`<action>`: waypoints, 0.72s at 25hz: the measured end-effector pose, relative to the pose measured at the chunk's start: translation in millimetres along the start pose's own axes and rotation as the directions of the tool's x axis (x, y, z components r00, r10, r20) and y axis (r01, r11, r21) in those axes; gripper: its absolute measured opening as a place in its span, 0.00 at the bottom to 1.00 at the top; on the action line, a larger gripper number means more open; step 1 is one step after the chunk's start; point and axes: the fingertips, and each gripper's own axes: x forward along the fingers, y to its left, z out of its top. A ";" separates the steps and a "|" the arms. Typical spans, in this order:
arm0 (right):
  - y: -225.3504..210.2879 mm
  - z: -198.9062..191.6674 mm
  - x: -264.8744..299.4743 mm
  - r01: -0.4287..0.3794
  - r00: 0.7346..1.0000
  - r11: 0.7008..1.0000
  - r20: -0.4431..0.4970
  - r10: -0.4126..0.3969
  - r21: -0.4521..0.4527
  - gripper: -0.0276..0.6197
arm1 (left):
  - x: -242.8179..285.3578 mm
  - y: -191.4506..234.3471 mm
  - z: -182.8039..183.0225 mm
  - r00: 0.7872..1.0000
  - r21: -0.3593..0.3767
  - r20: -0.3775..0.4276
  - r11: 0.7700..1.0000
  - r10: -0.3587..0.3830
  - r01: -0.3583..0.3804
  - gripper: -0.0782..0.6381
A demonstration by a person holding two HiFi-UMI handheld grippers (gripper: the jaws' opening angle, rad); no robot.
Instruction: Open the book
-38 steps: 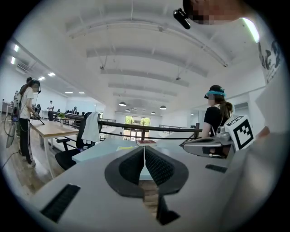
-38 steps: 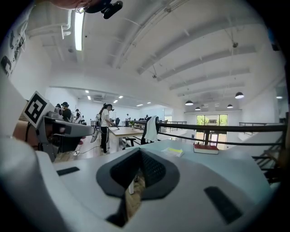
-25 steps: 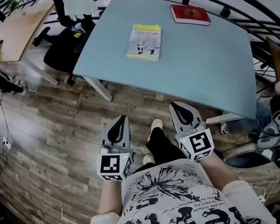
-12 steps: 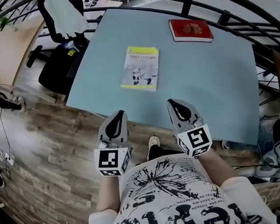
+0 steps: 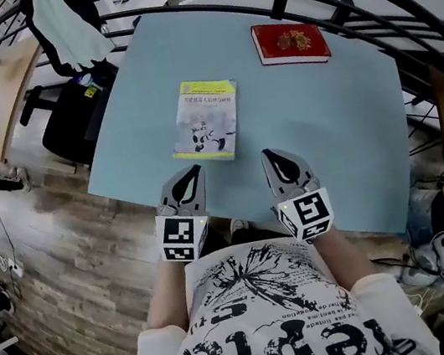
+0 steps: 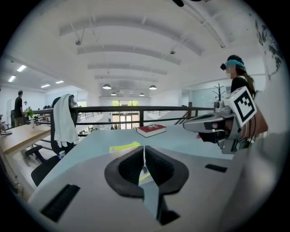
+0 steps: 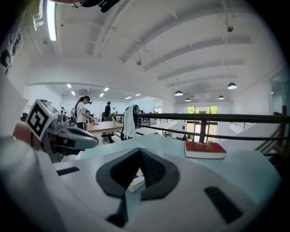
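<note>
The left gripper (image 5: 193,170) and right gripper (image 5: 270,154) had advanced to the pale blue table's (image 5: 323,121) near edge, both with jaws clenched and empty. The closed yellow-and-white paperback book (image 5: 205,121) now lay just beyond, seemingly within reach.

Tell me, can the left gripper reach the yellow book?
Probably yes. The left gripper is at the near edge of the table, the yellow book lies flat just ahead, and nothing stands between them. Its jaws are shut, though.
</note>
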 end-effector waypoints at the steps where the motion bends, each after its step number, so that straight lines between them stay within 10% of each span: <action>1: -5.2 -2.2 6.6 -0.004 1.000 1.000 -0.010 0.004 0.006 0.06 | 12.8 0.1 -4.8 1.000 0.012 -0.025 1.000 -0.016 0.017 0.14; 11: -23.3 -36.5 41.5 0.031 0.991 0.997 -0.133 -0.021 0.075 0.06 | 93.8 -15.8 -75.5 0.916 0.130 -0.343 0.956 -0.207 0.264 0.30; 18: -34.0 -54.4 55.7 0.063 0.984 0.992 -0.170 -0.044 0.108 0.06 | 134.0 -21.7 -116.1 0.873 0.248 -0.447 0.909 -0.198 0.333 0.33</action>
